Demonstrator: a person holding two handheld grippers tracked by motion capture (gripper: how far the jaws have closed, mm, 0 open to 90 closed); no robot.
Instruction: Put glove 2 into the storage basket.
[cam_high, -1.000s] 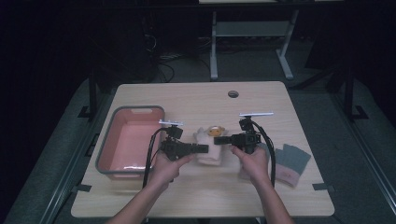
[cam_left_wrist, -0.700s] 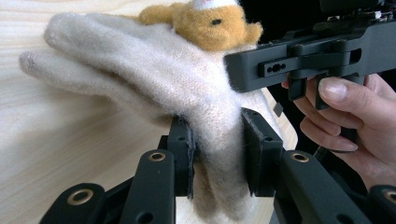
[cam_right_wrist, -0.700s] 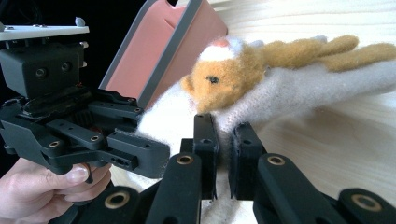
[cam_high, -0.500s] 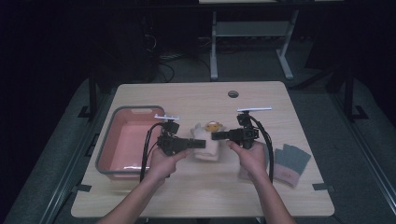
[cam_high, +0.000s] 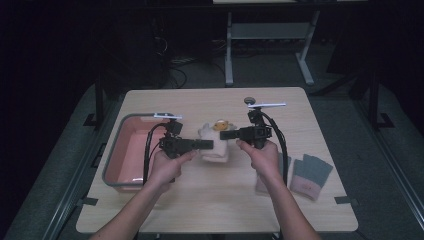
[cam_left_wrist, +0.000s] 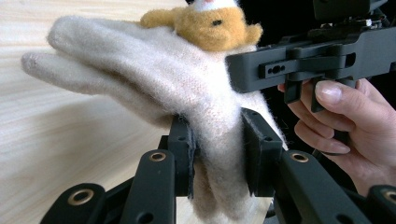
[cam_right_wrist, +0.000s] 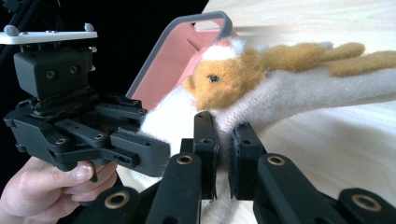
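Lifted off the bench (cam_high: 300, 200) since a second ago: cream glove (cam_high: 214, 148), pinched in both left gripper (cam_high: 206, 145) and right gripper (cam_high: 226, 134) jaws, probably bound for pink tub (cam_high: 116, 179).

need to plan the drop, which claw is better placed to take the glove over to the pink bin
Left, probably. The left claw is shut on the glove and sits right beside the bin. The right claw also grips the glove, but from the side away from the bin, so it would have to cross over.
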